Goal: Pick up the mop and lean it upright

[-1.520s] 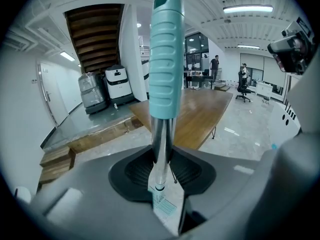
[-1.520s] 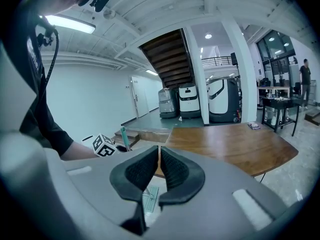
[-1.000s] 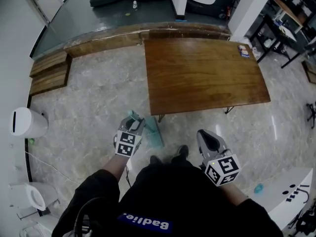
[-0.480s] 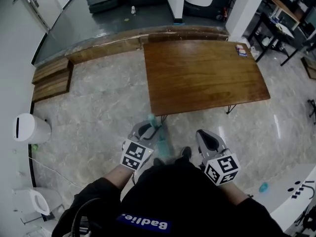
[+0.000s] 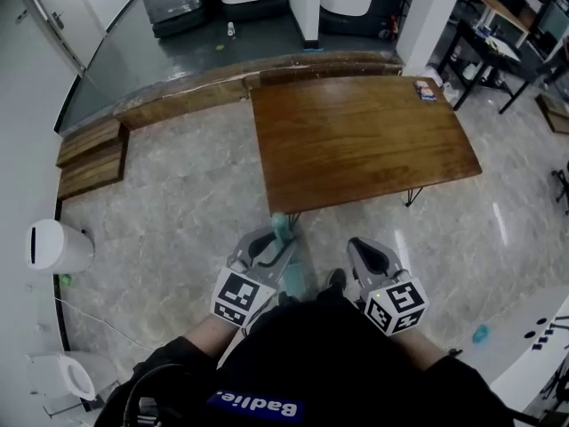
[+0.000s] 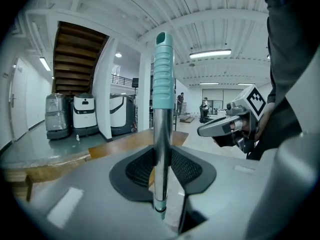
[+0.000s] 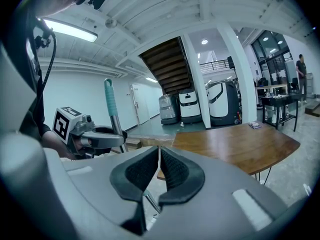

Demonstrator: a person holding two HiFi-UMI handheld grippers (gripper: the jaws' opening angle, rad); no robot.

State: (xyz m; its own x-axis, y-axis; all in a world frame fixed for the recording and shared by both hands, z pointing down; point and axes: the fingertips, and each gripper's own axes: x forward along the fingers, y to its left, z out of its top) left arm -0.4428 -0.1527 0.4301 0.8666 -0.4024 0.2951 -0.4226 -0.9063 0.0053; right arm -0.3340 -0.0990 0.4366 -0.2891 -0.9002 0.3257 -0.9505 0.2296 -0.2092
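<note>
The left hand-held gripper (image 6: 161, 166) pinches the mop (image 6: 160, 124) on its metal pole below the teal grip. It holds the pole nearly upright, so the mop can be leaned instead of dropped. In the head view the mop stands just in front of the near edge of the wooden worktop (image 5: 356, 140), probably the support meant for it. The right hand-held gripper (image 7: 158, 169) hangs beside it, jaws pressed together on nothing and free to steady the pole.

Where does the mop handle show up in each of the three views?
Head view: lower centre, the mop handle in the left gripper.
Left gripper view: mop handle dead centre, upright, clamped between the jaws.
Right gripper view: mop handle left of centre.
Shared landmark: the wooden table.
</note>
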